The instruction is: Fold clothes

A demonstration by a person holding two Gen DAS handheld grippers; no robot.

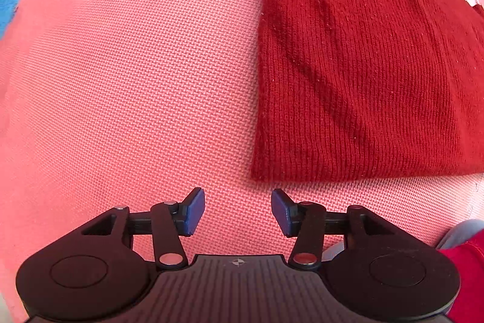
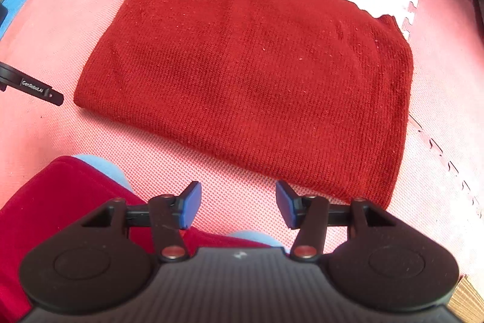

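Red knit top [image 2: 248, 80] folded flat on pink foam mat [image 2: 54, 29], no containers.

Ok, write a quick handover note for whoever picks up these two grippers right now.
Left gripper: open, nothing between the pads, over bare pink mat.
Right gripper: open, empty, just off the near edge of the red sweater.
Sweater lies folded flat as a rough rectangle on the mat, neither gripper touching it.
Left: judge whether another fold is needed; probably halve it once more.
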